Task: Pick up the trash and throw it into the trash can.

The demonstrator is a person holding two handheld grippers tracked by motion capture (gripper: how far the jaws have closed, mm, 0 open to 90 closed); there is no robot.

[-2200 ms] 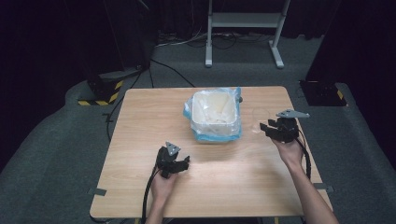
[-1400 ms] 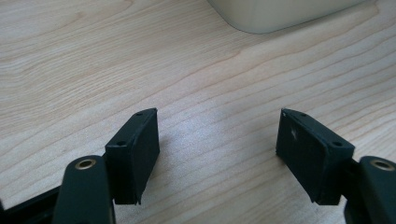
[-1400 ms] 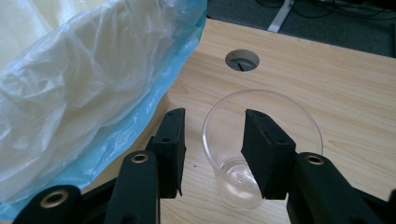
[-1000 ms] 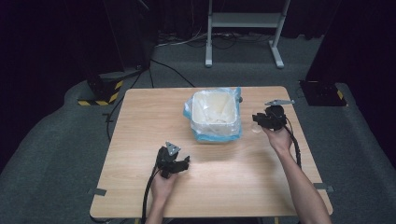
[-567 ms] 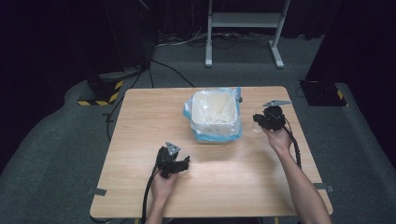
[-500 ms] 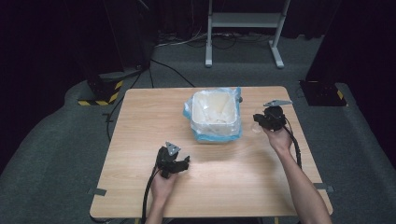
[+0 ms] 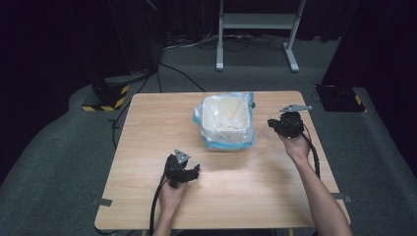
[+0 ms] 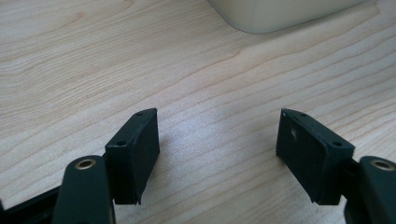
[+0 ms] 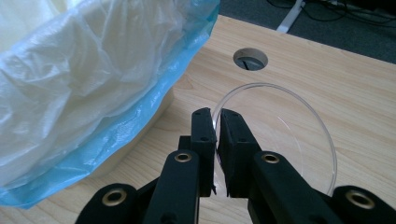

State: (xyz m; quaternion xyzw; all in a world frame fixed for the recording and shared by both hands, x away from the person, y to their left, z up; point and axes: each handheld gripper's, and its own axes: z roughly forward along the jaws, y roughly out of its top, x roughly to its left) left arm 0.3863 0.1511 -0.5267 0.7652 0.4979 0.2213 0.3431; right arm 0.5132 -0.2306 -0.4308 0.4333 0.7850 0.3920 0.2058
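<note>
Nearer the bin point(image 7: 227, 121), right gripper point(image 9: 217, 126) pinches clear disc point(image 9: 280, 135).

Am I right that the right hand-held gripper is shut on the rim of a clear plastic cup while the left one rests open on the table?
Not quite: the left hand-held gripper does rest open, but the right hand-held gripper is shut on the edge of a clear round disc, flat like a lid, not a cup. The right gripper view shows it beside the bag-lined bin.

Gripper point(image 8: 217, 140): jaws spread wide, nothing between them
Table point(image 8: 93, 60): pale wood grain, bare under the jaws
Bin point(image 8: 275, 11): cream base at top edge, beyond the jaws
</note>
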